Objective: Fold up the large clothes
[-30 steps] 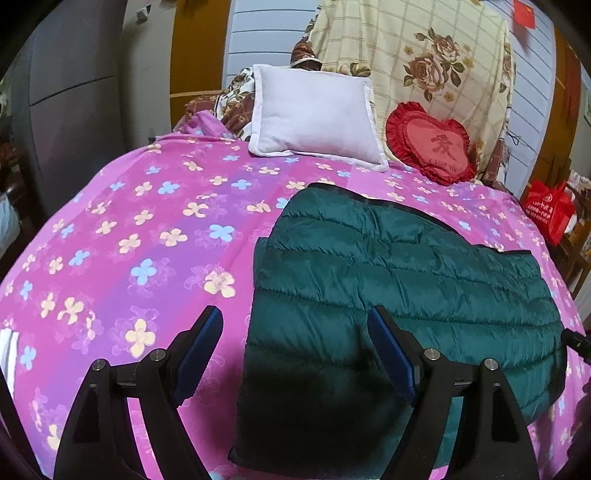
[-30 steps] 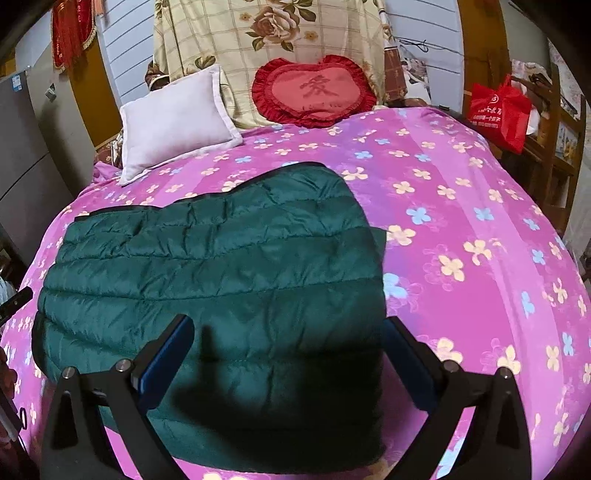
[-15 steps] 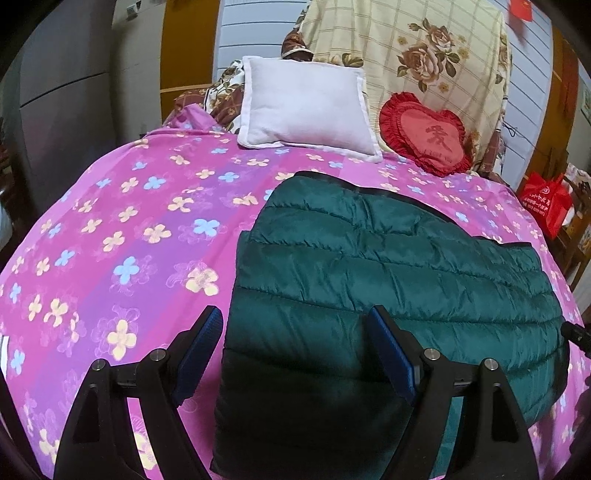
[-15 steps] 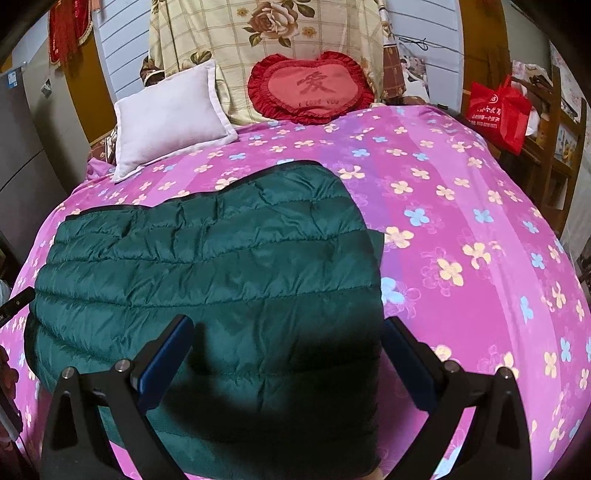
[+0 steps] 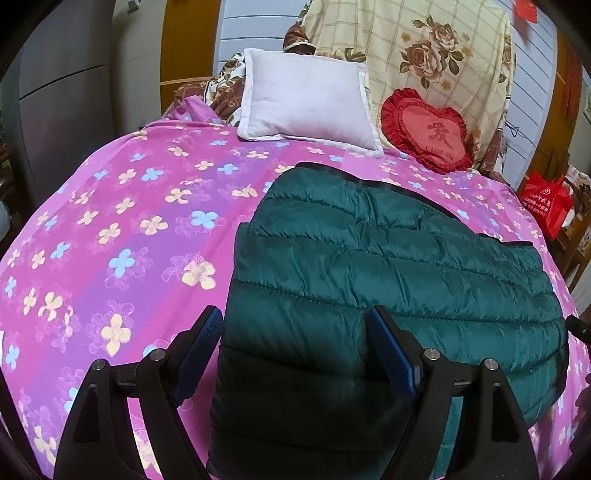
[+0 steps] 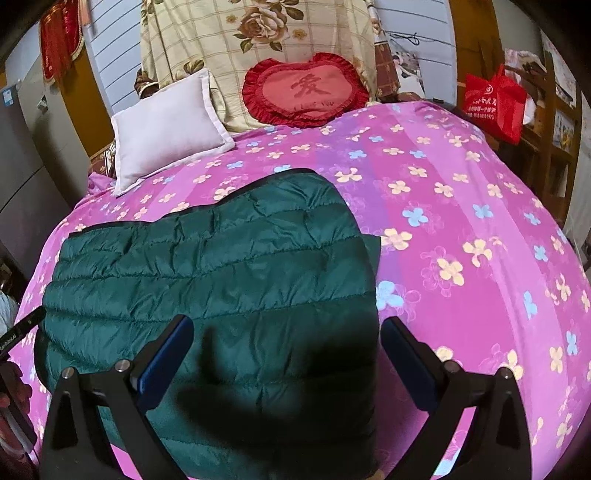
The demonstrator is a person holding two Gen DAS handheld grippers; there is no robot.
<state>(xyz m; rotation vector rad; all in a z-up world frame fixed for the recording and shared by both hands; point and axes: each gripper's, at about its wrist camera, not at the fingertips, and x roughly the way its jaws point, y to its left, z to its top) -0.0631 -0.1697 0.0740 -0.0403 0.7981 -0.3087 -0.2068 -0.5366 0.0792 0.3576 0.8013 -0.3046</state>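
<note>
Both the left gripper and right gripper hover spread and empty above the folded green puffer jacket just ahead, whose slippery padding could spring open if pinched shallowly.

A bed under a pink flowered sheet fills the room ahead of the jaws. At its far end lean a white pillow and a red heart-shaped cushion against a cream rose-print cover. Beyond stand pale panelled walls, a grey cabinet far left, and a red bag on wooden shelving far right.
</note>
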